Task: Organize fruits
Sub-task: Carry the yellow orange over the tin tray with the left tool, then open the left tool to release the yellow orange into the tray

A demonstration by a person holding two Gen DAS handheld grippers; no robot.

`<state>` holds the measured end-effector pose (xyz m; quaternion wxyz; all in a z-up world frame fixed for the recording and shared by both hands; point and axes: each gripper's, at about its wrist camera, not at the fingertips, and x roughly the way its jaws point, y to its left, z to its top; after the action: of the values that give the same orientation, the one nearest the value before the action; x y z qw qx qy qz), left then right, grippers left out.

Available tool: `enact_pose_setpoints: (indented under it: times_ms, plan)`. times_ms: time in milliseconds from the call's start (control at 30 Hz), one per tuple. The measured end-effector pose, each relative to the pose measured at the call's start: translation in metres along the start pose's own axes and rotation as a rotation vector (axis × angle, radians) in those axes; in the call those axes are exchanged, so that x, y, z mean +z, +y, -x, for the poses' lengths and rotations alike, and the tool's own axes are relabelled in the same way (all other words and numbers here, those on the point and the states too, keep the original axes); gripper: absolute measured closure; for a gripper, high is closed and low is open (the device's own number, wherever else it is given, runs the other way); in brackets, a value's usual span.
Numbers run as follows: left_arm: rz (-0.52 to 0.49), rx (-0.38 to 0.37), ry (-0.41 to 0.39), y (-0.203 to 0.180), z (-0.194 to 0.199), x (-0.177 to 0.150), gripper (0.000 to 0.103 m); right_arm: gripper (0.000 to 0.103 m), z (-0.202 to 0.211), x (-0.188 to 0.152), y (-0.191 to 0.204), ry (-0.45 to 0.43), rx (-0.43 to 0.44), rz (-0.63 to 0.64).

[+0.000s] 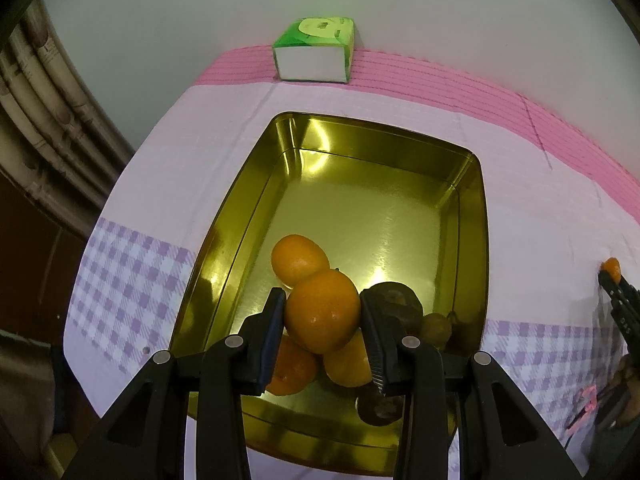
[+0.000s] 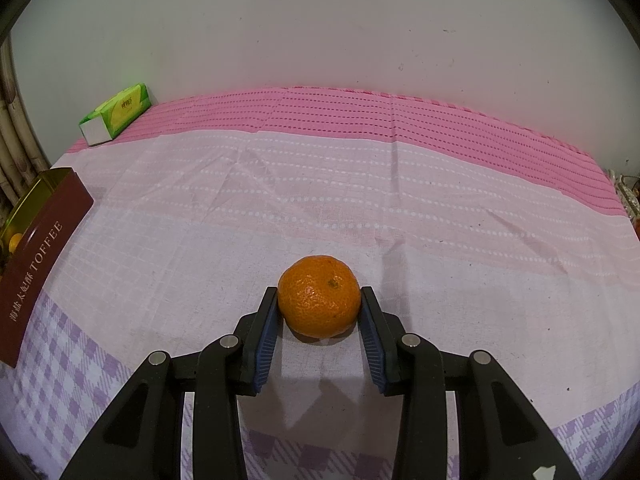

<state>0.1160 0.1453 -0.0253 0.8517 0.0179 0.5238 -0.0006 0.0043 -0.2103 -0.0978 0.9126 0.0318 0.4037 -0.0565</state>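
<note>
My left gripper (image 1: 322,304) is shut on an orange (image 1: 320,320) and holds it over the near end of a gold tin (image 1: 236,216). Under and behind it in the tin lie three more oranges (image 1: 298,262) and several dark brown fruits (image 1: 394,300). In the right wrist view, my right gripper (image 2: 319,300) is shut on another orange (image 2: 319,294) that rests on the tablecloth (image 2: 360,184), both pads against its sides. That gripper and its orange (image 1: 612,269) also show at the right edge of the left wrist view.
A green tissue pack (image 1: 314,50) stands at the far edge of the table against the wall. The tin's dark red side, marked TOFFEE (image 2: 40,264), is at the left of the right wrist view. Pipes (image 1: 44,120) run down the left.
</note>
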Motion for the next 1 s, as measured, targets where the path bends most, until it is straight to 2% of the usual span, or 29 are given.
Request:
enact_pose_setpoints:
  times_ms: [1000]
  plan:
    - [0.007, 0.014, 0.024, 0.0069, -0.007, 0.0001, 0.063, 0.067, -0.0004, 0.0009, -0.0003, 0.001, -0.004, 0.003]
